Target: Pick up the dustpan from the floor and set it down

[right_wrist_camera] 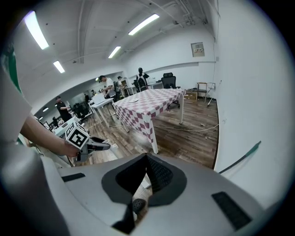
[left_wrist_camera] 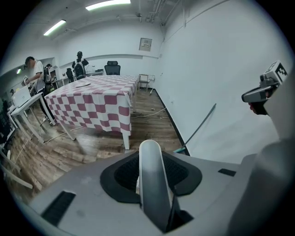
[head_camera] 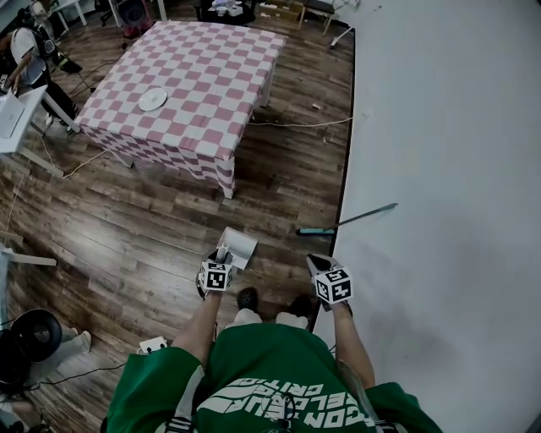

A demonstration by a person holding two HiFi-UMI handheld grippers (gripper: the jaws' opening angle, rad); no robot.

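Probably an office-like lab: strip lights (left_wrist_camera: 107,4), office chair (left_wrist_camera: 112,68), checkered table (head_camera: 190,93), wood floor (head_camera: 127,228).

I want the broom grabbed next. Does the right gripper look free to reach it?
Likely yes: the right gripper holds nothing, and only floor lies between it and the broom leaning on the wall. Its jaws, now together, must open first.

Right gripper (right_wrist_camera: 146,155): jaw tips meet, nothing between them. Left gripper (right_wrist_camera: 107,146) low at left. Checkered table (right_wrist_camera: 147,103) stands beyond on wood floor (right_wrist_camera: 184,138). Thin pole (right_wrist_camera: 239,159) against white surface (right_wrist_camera: 249,92), right.
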